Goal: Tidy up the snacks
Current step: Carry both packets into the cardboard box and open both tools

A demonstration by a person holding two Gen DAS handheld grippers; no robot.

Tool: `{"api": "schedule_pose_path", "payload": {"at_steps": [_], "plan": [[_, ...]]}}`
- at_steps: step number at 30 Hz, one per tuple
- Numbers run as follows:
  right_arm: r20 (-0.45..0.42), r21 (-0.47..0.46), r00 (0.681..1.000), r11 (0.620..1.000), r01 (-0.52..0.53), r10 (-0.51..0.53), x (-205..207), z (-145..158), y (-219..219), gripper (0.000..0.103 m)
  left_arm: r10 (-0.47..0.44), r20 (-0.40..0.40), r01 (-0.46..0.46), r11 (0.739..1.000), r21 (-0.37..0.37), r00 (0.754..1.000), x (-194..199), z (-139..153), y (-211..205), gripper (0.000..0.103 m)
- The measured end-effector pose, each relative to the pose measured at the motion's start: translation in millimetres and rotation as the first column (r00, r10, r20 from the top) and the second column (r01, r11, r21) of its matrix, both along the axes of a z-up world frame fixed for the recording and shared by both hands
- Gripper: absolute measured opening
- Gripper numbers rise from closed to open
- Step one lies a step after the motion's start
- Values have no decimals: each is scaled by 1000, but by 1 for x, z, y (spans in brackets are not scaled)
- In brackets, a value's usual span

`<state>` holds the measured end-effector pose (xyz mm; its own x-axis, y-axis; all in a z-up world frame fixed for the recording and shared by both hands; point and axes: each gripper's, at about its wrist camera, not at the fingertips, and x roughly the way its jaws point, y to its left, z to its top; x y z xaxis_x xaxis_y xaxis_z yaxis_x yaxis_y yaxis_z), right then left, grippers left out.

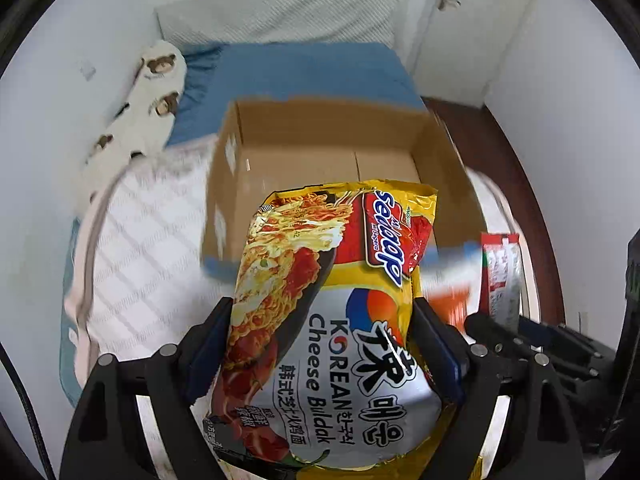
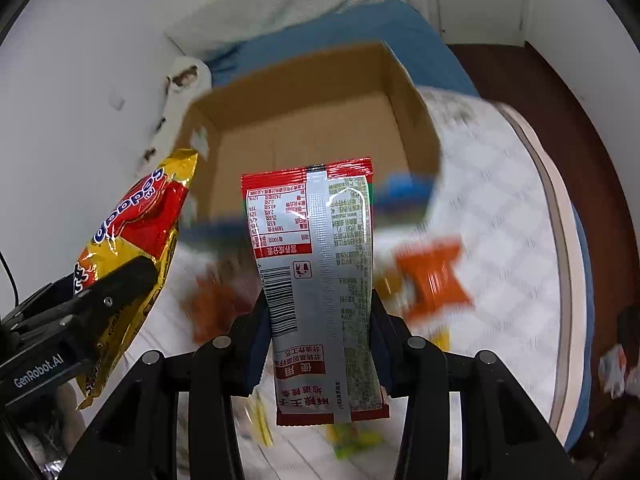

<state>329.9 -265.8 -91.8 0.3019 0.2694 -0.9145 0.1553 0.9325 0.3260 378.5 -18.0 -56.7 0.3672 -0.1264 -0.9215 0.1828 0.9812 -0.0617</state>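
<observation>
With my left claw (image 1: 324,364) clamping the noodle packet (image 1: 324,320) and right claw (image 2: 320,344) pinching the red sachet (image 2: 320,280), both above the bed, I'd clear the cardboard box (image 1: 320,152) rim before releasing.

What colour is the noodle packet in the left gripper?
Mostly yellow with silver and red, noodle packet; clearest in the left wrist view.

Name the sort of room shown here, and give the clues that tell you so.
Most likely a bedroom: a mattress with a quilted white cover, a blue sheet and a pillow against the wall.
</observation>
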Motion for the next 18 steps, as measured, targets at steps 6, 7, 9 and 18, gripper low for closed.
{"api": "schedule_pose_path", "payload": {"at_steps": [6, 7, 9, 18], "plan": [[-23, 8, 999, 999, -34, 34, 124, -26, 0, 46, 69, -39, -67, 997, 46, 997, 118, -26, -7, 86], [-39, 6, 998, 999, -40, 40, 140, -37, 1, 46, 72, -66, -69, 996, 50, 995, 135, -38, -8, 86], [-72, 10, 996, 999, -50, 50, 171, -57, 2, 46, 83, -125, -79, 996, 39, 989, 163, -62, -9, 86], [-169, -21, 980, 994, -112, 106, 245, -151, 5, 46, 101, -295, -98, 995, 28, 950, 219, -143, -22, 86]]}}
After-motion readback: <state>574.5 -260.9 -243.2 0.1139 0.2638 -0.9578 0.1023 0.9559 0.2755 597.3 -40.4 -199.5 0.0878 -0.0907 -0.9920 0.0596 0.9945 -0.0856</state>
